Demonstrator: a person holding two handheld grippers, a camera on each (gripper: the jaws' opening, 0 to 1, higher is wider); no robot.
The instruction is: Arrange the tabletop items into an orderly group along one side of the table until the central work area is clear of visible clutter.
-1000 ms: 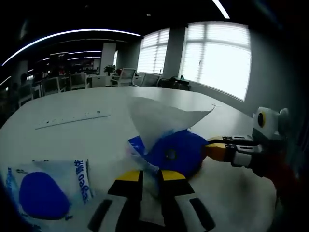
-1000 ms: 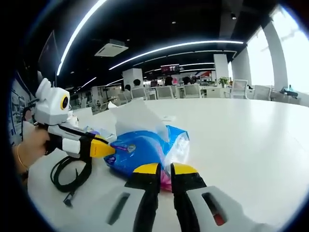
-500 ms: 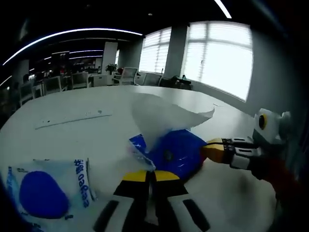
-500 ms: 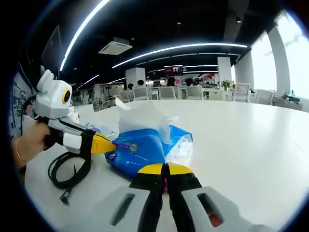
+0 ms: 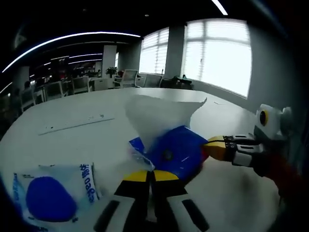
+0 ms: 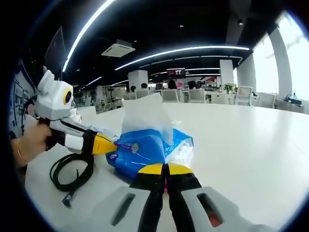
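white table (image 6: 251, 145) | blue tissue pack (image 6: 145, 150) pinched between both grippers' closed jaws

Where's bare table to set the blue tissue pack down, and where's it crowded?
Free: the wide white table right of the tissue pack in the right gripper view, and the stretch between the pack and the long strip in the left gripper view. Crowded: by the black cable and the second pack.

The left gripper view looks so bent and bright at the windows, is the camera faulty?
No, that's fisheye bending: in the left gripper view the ceiling light curves and the windows glare white; in the right gripper view the table bulges, the light strips arc, and the tissue pack stays fairly sharp.
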